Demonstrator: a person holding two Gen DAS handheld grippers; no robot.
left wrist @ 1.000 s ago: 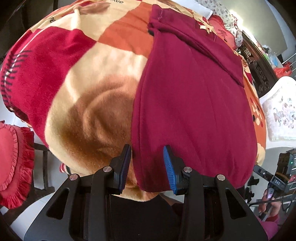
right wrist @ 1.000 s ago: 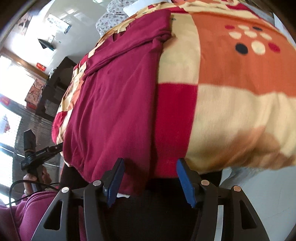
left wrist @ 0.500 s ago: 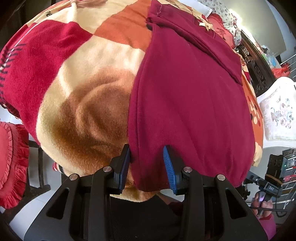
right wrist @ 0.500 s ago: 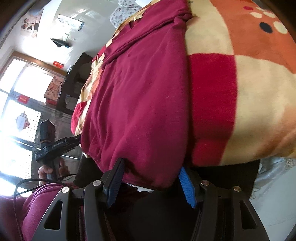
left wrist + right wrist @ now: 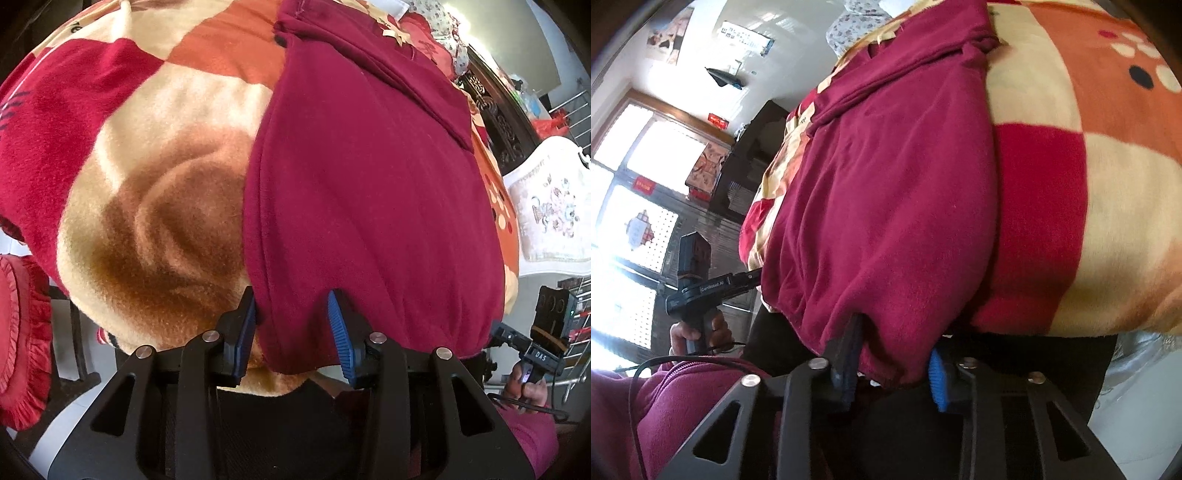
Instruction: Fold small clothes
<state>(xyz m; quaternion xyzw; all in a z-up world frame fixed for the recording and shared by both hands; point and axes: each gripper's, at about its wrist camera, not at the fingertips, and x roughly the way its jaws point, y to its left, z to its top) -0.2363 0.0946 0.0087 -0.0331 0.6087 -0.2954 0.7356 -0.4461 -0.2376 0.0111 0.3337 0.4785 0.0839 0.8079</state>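
Note:
A maroon garment (image 5: 369, 184) lies flat on a red, cream and orange blanket (image 5: 166, 184), its near hem hanging over the bed's edge. My left gripper (image 5: 293, 325) straddles the hem's left corner. Its jaws are opening a little, and the cloth between the blue pads (image 5: 338, 332) looks unpinched. In the right wrist view the garment (image 5: 886, 184) runs away from me over the blanket (image 5: 1089, 184). My right gripper (image 5: 892, 365) is at the hem's right corner with its jaws closing. The cloth there is bunched between the pads and puckers around the left finger.
A red frilled cushion (image 5: 18, 332) sits low on the left. A white embroidered chair back (image 5: 546, 210) and dark carved furniture (image 5: 495, 110) stand to the right. A person's maroon sleeve (image 5: 665, 406) and bright windows (image 5: 628, 184) fill the left of the right wrist view.
The right gripper slid left onto the hem's corner, and its jaws narrowed until the cloth bunched between them. The left gripper stayed at its corner.

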